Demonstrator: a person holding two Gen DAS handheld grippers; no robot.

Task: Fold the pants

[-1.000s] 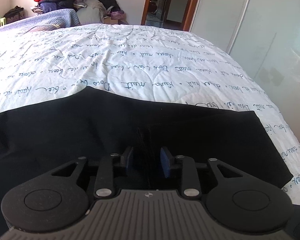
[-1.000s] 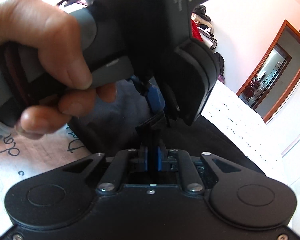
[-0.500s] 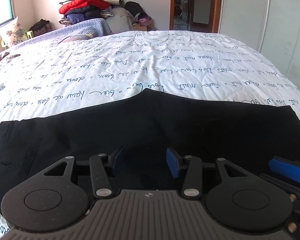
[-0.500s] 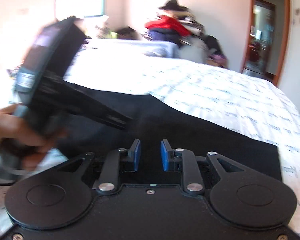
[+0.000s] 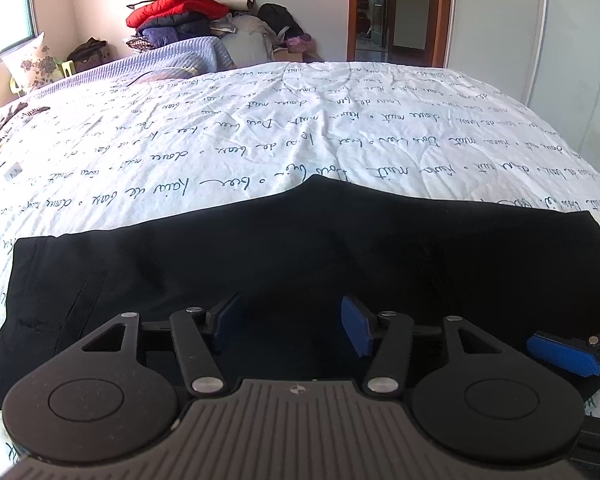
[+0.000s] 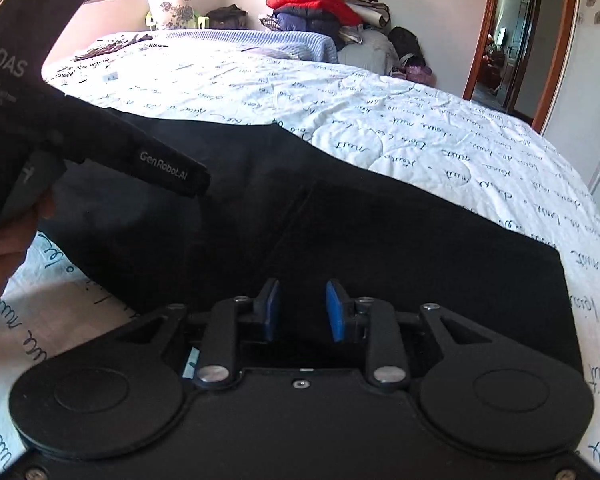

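Black pants [image 5: 300,248] lie flat across the near part of the bed, folded lengthwise, also in the right wrist view [image 6: 360,216]. My left gripper [image 5: 290,322] is open and empty, just above the near edge of the pants. My right gripper [image 6: 300,308] is open and empty above the pants near their right end. One blue pad of the right gripper's fingers [image 5: 560,350] shows at the lower right of the left wrist view. The left gripper's body and the hand holding it [image 6: 100,148] fill the left of the right wrist view.
The pants rest on a white quilt with blue script [image 5: 300,132] covering the bed. A pile of clothes with a red jacket [image 5: 180,8] stands beyond the bed's far end. A doorway [image 5: 380,12] and white wardrobe doors [image 5: 560,60] are at the right.
The right gripper let go of the black fabric and opened. The left gripper opened wider. Both pulled back and apart, and the pants now lie flat.
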